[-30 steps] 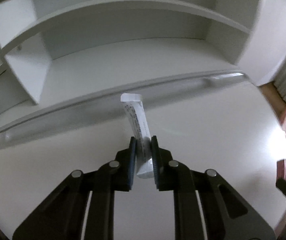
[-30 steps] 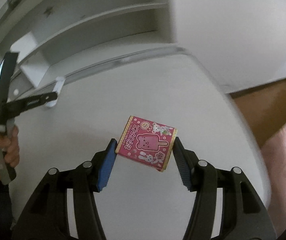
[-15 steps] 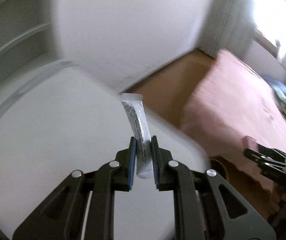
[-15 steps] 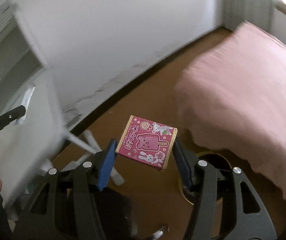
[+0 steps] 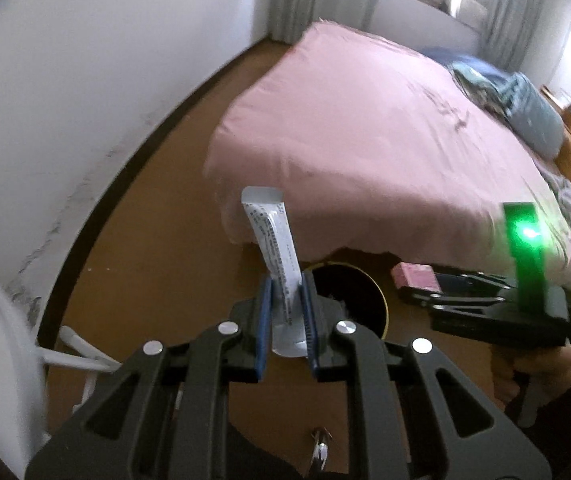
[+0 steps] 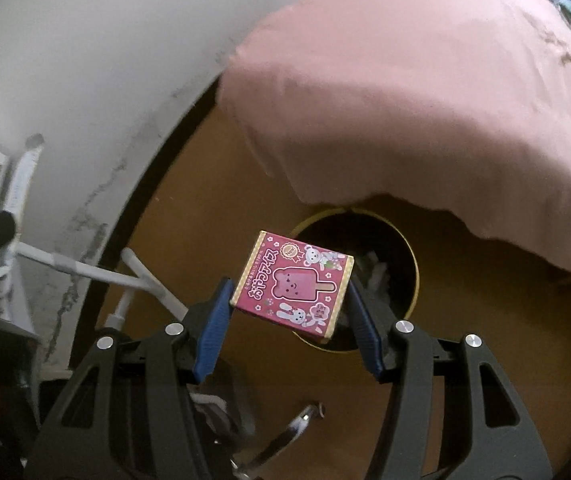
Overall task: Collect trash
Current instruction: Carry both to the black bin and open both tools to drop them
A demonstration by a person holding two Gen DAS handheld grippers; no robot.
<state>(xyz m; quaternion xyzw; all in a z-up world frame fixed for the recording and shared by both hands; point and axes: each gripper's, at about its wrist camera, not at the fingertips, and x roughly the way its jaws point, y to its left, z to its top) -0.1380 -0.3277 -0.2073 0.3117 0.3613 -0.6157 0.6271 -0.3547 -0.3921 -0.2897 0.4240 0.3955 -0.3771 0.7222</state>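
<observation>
My left gripper [image 5: 286,292] is shut on a white printed sachet [image 5: 271,236] that stands upright between its blue pads. Just beyond it on the brown floor sits a round dark trash bin [image 5: 349,296] with a yellow rim. My right gripper [image 6: 291,300] is shut on a pink ice-cream box [image 6: 292,284] with cartoon animals, held over the near edge of the trash bin [image 6: 389,256]; crumpled white paper lies inside. In the left wrist view the right gripper [image 5: 425,284] shows at the right with the pink box [image 5: 411,275], a green light on its body.
A bed with a pink cover [image 5: 365,120] overhangs the bin's far side. White wall [image 5: 85,80] and dark skirting run along the left. White desk legs [image 6: 97,276] stand at the left. A person's hand [image 5: 525,372] holds the right gripper.
Both grippers swung away from the white desk and shelf to the floor beside the bed. The trash bin now lies right under them. Both keep their hold.
</observation>
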